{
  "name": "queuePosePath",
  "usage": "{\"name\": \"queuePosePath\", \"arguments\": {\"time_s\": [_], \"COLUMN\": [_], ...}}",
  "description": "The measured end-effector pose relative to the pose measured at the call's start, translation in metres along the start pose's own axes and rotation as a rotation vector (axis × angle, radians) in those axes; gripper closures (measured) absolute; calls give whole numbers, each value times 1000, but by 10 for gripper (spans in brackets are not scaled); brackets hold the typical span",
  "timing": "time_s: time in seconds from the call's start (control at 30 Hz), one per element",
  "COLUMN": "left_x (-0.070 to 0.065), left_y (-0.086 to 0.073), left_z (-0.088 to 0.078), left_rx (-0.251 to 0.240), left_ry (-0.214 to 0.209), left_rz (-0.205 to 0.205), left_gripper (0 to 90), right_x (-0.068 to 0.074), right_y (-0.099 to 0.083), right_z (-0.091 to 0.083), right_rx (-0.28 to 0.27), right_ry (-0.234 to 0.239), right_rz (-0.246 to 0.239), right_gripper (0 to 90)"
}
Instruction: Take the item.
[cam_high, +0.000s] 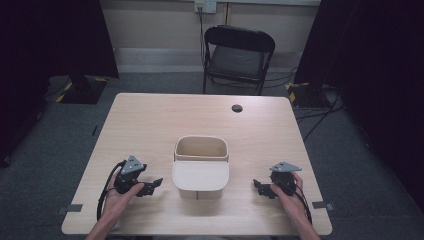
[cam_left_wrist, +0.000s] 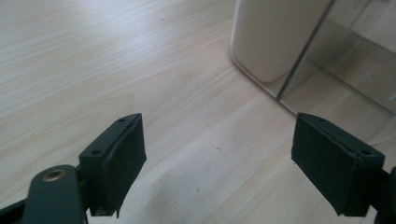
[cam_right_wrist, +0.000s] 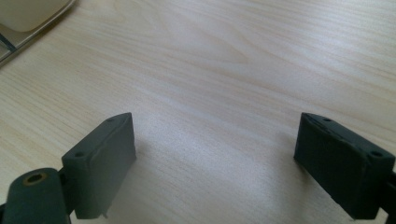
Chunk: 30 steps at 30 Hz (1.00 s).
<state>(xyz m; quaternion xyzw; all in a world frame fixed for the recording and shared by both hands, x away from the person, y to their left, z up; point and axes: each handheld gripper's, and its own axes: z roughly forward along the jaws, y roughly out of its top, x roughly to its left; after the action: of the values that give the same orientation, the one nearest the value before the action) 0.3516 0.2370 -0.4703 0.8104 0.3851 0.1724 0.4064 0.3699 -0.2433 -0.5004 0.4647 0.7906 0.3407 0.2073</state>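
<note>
So the beige bin (cam_high: 201, 169) is sitting on the table (cam_high: 150, 120), a bit toward the near edge and roughly centred between the left and right edges, with its lid covering only the near half and the far half showing open and empty. Both grippers are flanking it, well apart from it: the left gripper (cam_high: 154, 184) is resting near the front-left part of the table, pointing in at the bin, and the right gripper (cam_high: 258, 186) is mirroring it on the other side. Both sets of jaws are standing wide apart with nothing but bare wood between them, which you can see nicely in the two gripper views. In the left gripper view the bin's rounded corner (cam_left_wrist: 275, 42) is sitting up ahead and to the right of the jaws. My take: the step in hand is closing in on the bin, so I'd be bringing both grippers in level and together, keeping the jaws spread until they're straddling a wall or the lid edge, then squeezing evenly so it isn't sliding or tipping.
</note>
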Motion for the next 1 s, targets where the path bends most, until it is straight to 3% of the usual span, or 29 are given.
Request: {"name": "queuePosePath", "arguments": {"time_s": [0.43, 0.47, 0.63, 1.0], "left_x": [-19, -22, -29, -41], "left_y": [8, 9, 12, 14], "left_z": [-7, -8, -7, -1], "left_rx": [-72, -78, -86, -95], "left_ry": [-82, -98, -141, -219], "left_rz": [30, 58, 85, 77], "left_gripper": [178, 181, 189, 192], "right_x": [0, 0, 0, 0], "right_y": [0, 0, 0, 0], "right_z": [0, 0, 0, 0], "right_rx": [0, 0, 0, 0], "right_ry": [0, 0, 0, 0], "right_rz": [0, 0, 0, 0], "right_gripper": [117, 117, 117, 117]}}
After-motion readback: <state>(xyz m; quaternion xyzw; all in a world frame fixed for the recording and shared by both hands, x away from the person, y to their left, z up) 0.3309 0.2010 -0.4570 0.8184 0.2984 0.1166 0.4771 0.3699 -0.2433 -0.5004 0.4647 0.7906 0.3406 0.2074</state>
